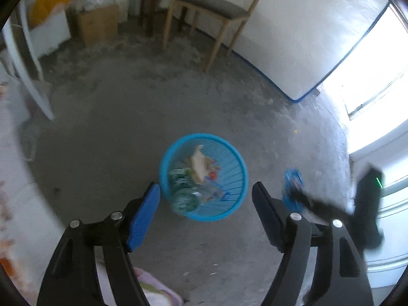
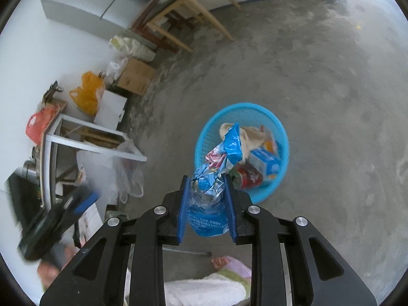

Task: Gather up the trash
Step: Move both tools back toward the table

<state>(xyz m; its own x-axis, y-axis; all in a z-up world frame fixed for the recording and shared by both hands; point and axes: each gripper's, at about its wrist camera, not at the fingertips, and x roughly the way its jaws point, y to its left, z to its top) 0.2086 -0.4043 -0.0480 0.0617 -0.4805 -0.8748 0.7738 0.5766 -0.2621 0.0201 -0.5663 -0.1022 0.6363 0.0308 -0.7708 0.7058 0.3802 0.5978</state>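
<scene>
On the grey concrete floor (image 1: pixel 178 97), well out from the walls, a blue mesh bin (image 1: pixel 230 201) is seen standing upright, its mouth open to both cameras. Trash is piled inside: a beige wad (image 2: pixel 251 134), a red packet (image 2: pixel 248 176), a blue-and-white carton (image 2: pixel 267 162) and, in the left view, a clear bottle (image 1: pixel 185 197) blurred against the near wall of the bin.

Above the bin's near rim, the left claw (image 1: pixel 205 204) is held wide apart, and nothing is caught between its blue pads (image 1: pixel 144 219).

A crumpled blue-and-white wrapper (image 2: pixel 207 204) is clamped in the right claw (image 2: pixel 207 186), both pads pressed against its sides; the wrapper's top is seen reaching out over the near edge of the bin. In the left view the same claw (image 1: pixel 297 193) is glimpsed at the right, blurred, beside the bin, with the blue wrapper (image 1: pixel 293 178) showing at its tip.

By the far wall, a wooden chair (image 1: pixel 211 7) and a cardboard box (image 1: pixel 95 24) are seen. A bare foot (image 2: pixel 220 261) is visible at the bottom edge.
</scene>
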